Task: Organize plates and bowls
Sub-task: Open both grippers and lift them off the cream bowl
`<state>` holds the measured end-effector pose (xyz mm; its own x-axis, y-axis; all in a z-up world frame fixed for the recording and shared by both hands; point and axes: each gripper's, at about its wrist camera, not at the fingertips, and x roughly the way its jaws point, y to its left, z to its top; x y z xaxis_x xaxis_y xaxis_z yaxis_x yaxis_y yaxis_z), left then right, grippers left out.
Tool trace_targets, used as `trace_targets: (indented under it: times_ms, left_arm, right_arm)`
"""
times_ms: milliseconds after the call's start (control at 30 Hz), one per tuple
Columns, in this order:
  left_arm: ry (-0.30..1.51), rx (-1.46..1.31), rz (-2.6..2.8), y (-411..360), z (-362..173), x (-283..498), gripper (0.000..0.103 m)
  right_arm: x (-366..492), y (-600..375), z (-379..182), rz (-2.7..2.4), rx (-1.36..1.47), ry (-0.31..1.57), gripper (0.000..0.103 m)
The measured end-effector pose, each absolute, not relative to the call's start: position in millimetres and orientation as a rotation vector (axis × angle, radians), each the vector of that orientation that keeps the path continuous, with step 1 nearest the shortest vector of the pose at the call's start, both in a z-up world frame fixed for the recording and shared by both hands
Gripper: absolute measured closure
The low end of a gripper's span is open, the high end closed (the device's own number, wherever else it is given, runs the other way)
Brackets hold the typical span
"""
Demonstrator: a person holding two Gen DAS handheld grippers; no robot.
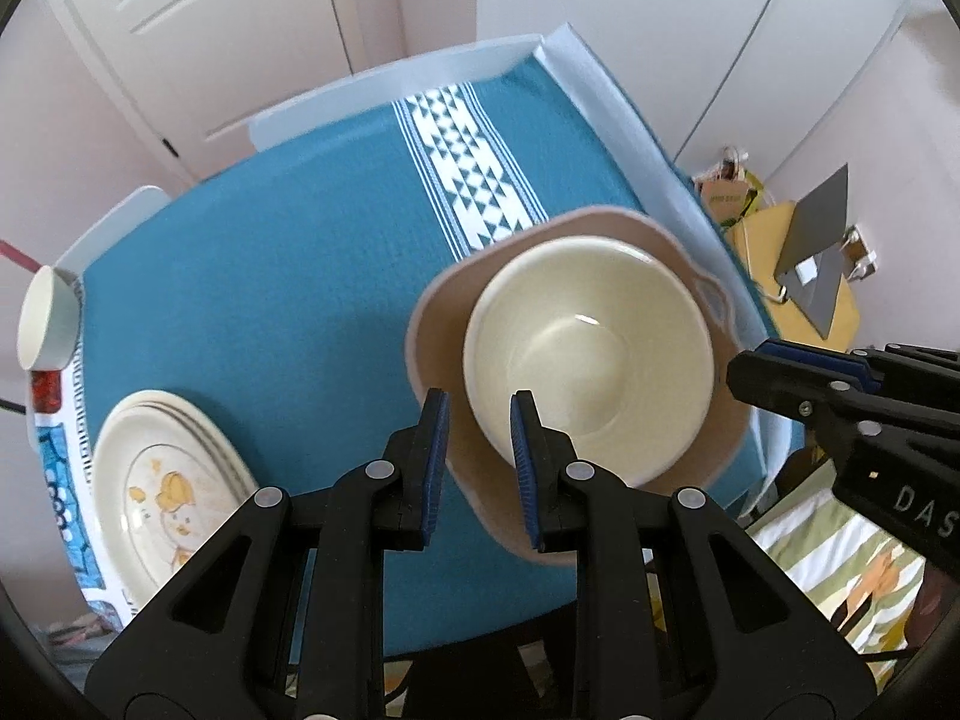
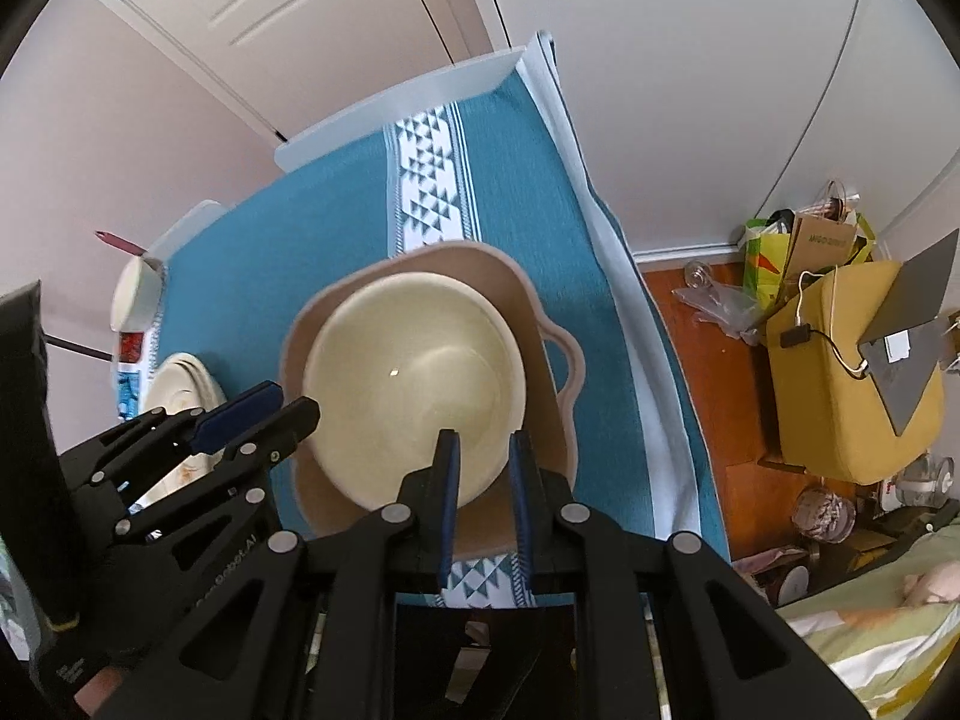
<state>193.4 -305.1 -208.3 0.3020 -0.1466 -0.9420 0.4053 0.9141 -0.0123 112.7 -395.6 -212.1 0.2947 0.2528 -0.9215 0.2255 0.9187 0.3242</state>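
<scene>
A tan dish [image 1: 438, 324] with ear handles carries a cream bowl [image 1: 591, 354] and hangs a little above the teal tablecloth [image 1: 300, 252], casting a shadow on it. My left gripper [image 1: 479, 402] is shut on the dish's near rim. In that view my right gripper [image 1: 735, 366] reaches the dish's right edge. From the right wrist, the tan dish [image 2: 540, 300] and the cream bowl [image 2: 414, 384] fill the middle, with my right gripper [image 2: 483, 441] shut on the near rim. My left gripper [image 2: 294, 402] grips the left rim there.
A stack of cream plates [image 1: 174, 492] with a yellow cartoon print lies at the table's left. A white cup [image 1: 48, 318] stands at the far left edge. Beyond the table's right edge are a yellow chair [image 2: 852, 372] with a laptop, bags on the wooden floor, and a striped bed.
</scene>
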Motion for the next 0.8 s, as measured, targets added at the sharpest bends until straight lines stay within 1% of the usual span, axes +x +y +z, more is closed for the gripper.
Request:
trace_targets:
  times_ms: [67,100,133,167,200,233,267,300,333,433,533,700,800]
  left_arm:
    - [1.18,0.207,-0.38,-297.3,-190.9,188.6,0.081]
    - [1.169,0.198,-0.375,-294.9,-184.9,186.9,0.068]
    - [1.145,0.188,-0.362,-289.5,-174.5,183.2,0.041]
    - [1.12,0.179,-0.35,-284.8,-166.9,180.0,0.027]
    - [1.075,0.162,-0.33,-277.1,-155.1,174.9,0.01]
    - [1.034,0.15,-0.309,-269.2,-144.7,170.0,0.007]
    - [1.01,0.143,-0.291,-262.7,-137.3,166.3,0.006]
    - [0.995,0.139,-0.266,-256.3,-130.7,163.8,0.006]
    - [0.983,0.132,-0.237,-248.0,-124.6,162.0,0.006]
    - [0.939,0.062,-0.167,-217.7,-104.8,155.2,0.006]
    - [0.883,-0.032,-0.085,-183.3,-83.0,146.4,0.005]
    - [0.83,-0.085,0.072,-129.1,-57.3,140.1,0.004]
    - [0.829,-0.134,0.159,-93.3,-51.1,142.1,0.004]
  right_arm:
    - [108.9,-395.5,-199.4,0.03,0.433,1.253,0.088]
    - [107.3,-395.0,-193.0,0.039,0.427,1.238,0.088]
    - [106.4,-394.5,-185.8,0.051,0.417,1.221,0.088]
    - [105.5,-393.9,-178.4,0.062,0.409,1.203,0.08]
    - [104.7,-392.9,-169.4,0.072,0.397,1.178,0.073]
    - [104.5,-392.2,-163.6,0.08,0.39,1.161,0.049]
    - [104.6,-390.2,-154.5,0.095,0.379,1.134,0.022]
    - [105.0,-388.7,-145.7,0.112,0.372,1.1,0.013]
    - [105.3,-387.0,-139.5,0.125,0.366,1.072,0.01]
    - [110.2,-378.8,-119.1,0.166,0.321,0.987,0.009]
    - [118.6,-360.5,-99.1,0.22,0.246,0.901,0.001]
    - [139.8,-307.0,-66.4,0.373,0.112,0.761,0.001]
    - [160.2,-269.6,-53.0,0.476,0.048,0.758,0.001]
